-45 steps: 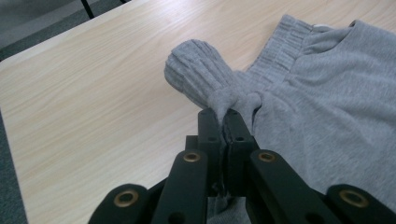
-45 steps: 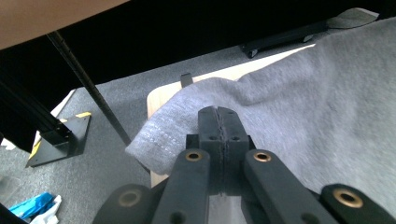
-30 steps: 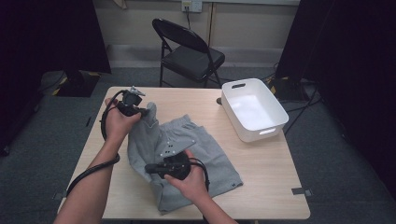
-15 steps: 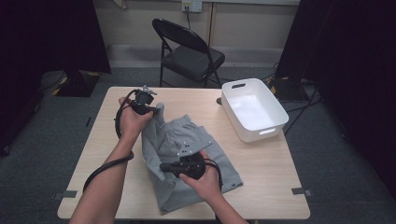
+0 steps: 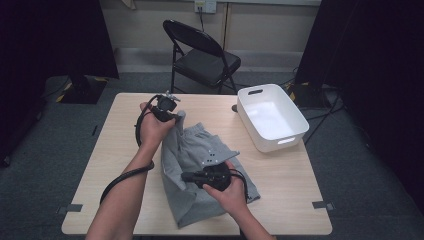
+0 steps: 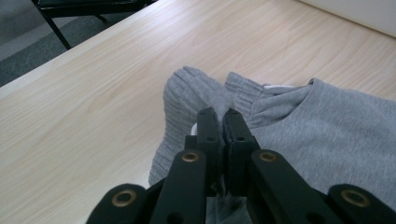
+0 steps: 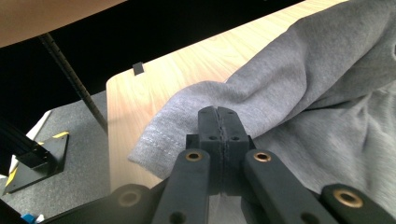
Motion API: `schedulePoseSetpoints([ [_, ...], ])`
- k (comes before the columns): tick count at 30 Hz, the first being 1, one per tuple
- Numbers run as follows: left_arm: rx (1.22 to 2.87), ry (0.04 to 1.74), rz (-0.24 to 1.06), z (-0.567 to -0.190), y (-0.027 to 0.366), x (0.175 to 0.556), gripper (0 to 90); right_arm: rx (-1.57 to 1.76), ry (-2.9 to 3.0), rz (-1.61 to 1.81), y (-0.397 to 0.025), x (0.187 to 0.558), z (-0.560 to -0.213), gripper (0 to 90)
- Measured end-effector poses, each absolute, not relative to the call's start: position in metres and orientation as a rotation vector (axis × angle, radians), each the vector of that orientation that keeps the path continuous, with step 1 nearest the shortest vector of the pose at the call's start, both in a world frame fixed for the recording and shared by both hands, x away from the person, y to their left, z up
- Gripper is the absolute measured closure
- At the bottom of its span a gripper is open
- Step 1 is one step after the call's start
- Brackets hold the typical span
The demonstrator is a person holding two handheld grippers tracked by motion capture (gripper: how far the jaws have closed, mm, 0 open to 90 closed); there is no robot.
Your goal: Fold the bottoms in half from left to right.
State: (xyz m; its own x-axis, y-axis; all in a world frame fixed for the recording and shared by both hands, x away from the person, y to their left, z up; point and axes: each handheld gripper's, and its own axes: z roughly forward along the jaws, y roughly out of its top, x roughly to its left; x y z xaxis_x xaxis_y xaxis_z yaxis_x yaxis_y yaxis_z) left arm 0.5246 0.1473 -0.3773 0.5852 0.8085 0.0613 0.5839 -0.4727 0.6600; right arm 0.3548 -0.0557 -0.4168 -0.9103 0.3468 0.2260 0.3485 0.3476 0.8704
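**Grey shorts pinched at two points, and either pinch could slip**

The grey shorts [image 5: 200,175] lie across the middle of the table [image 5: 115,150], partly lifted, with the white bin [image 5: 272,117] well apart at the far right corner. My left gripper [image 6: 218,116] has its jaws pressed together on the ribbed waistband [image 6: 187,93], which bunches up just past the tips. My right gripper [image 7: 219,116] is likewise closed tight, biting a fold near the stitched hem [image 7: 154,140] at the table's near edge.

As I judge it, the risk is in the thin bites. Each grip takes only a small pucker of cloth, so a quick pull apart could drag the fabric out of one pair of jaws. If I lift unevenly, the loose leg could slide off the table edge, or the folded layers could double over and crease.
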Motion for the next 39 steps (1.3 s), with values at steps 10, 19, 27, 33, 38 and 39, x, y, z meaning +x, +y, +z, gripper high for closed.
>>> schedulePoseSetpoints([
  [10, 2.250, 1.066, 0.492, -0.380, 0.130, 0.529, 86.9, -0.705, -2.577, -1.677, -0.071, 0.354, -0.417, 90.0],
  [19, 2.269, 1.039, 0.472, -0.386, 0.112, 0.532, 88.6, -0.725, -2.583, -1.667, -0.080, 0.354, -0.421, 90.0],
  [27, 2.269, 1.037, 0.454, -0.390, 0.108, 0.533, 89.8, -0.746, -2.580, -1.665, -0.084, 0.354, -0.424, 90.0],
  [33, 2.270, 1.011, 0.442, -0.389, 0.095, 0.538, 90.0, -0.748, -2.581, -1.672, -0.090, 0.354, -0.421, 90.0],
  [38, 2.281, 0.986, 0.436, -0.395, 0.080, 0.542, 90.0, -0.779, -2.569, -1.685, -0.101, 0.353, -0.423, 90.0],
  [39, 2.269, 0.985, 0.449, -0.396, 0.077, 0.543, 89.6, -0.786, -2.567, -1.685, -0.103, 0.353, -0.424, 90.0],
])
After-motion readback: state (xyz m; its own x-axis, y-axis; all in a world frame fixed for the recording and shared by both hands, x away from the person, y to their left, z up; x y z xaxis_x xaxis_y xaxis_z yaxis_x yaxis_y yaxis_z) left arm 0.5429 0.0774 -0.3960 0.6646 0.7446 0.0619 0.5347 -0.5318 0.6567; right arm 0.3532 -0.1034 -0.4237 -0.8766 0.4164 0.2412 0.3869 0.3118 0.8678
